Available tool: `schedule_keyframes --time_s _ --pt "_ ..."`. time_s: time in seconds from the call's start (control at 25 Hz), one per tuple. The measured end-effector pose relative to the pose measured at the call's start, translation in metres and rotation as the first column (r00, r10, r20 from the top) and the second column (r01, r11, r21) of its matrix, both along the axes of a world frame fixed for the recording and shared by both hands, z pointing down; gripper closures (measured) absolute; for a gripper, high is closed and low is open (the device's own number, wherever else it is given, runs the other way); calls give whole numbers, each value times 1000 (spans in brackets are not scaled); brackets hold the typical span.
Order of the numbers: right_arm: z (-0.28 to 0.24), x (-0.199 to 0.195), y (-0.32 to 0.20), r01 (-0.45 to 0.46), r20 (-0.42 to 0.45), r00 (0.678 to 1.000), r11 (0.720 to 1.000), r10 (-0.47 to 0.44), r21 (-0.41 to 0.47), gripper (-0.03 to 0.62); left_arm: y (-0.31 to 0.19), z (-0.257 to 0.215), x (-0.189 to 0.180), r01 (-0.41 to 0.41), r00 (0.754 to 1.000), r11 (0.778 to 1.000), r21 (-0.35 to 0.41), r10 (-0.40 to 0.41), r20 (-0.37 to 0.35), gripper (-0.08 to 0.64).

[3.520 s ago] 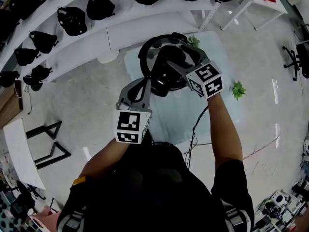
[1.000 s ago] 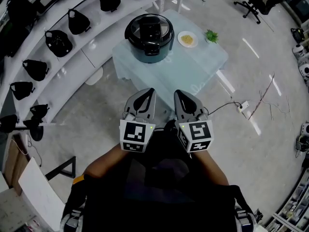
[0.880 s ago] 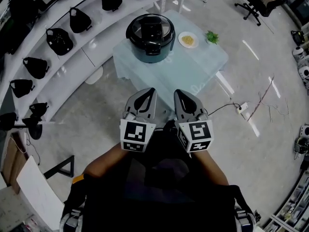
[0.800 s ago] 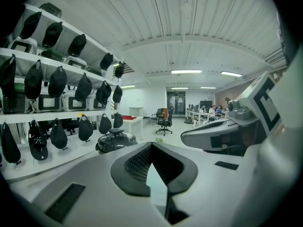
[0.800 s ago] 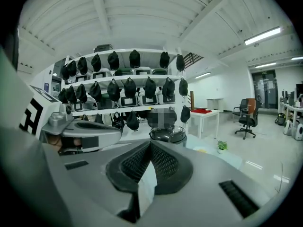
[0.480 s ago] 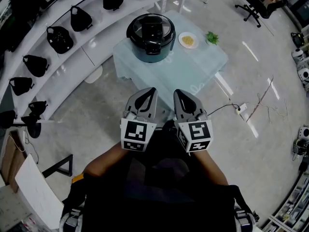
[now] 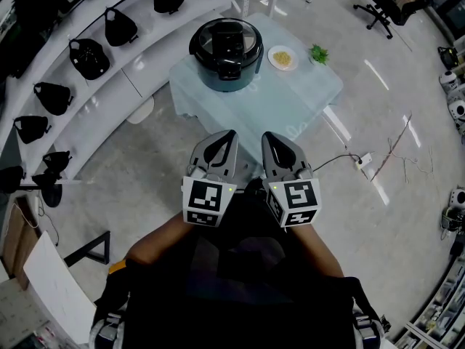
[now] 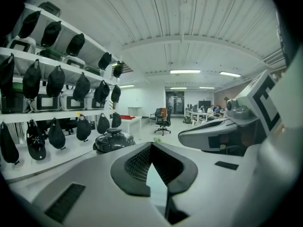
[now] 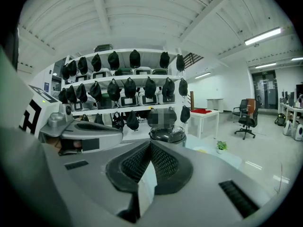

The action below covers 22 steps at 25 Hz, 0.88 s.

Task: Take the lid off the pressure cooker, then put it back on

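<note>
Both are held close to the body, side by side: left gripper and right gripper. The fingers on both are clenched tight with nothing between them. The pressure cooker sits out on the bench with its lid on, well apart from the fingers and straight ahead of them. A small plate and a plant are beside it.

Your head camera looks steeply down, well back from the pressure cooker. Cameras on your left claw and right claw face it nearly level, also well back; all three share the cooker and the shelves beside it.
</note>
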State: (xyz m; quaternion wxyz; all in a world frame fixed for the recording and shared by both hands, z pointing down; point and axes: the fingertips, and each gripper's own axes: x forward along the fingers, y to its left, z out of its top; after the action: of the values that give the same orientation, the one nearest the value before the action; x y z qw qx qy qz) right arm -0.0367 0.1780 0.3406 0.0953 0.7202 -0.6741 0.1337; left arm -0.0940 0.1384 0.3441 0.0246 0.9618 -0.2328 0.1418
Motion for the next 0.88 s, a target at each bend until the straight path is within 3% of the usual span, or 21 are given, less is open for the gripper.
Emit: schedule_keyframes --time_s 0.88 --pt "5 -2 -7 -2 -10 1000 1000 1 -14 575 -10 0 -1 1 1000 1000 3 -1 -4 554"
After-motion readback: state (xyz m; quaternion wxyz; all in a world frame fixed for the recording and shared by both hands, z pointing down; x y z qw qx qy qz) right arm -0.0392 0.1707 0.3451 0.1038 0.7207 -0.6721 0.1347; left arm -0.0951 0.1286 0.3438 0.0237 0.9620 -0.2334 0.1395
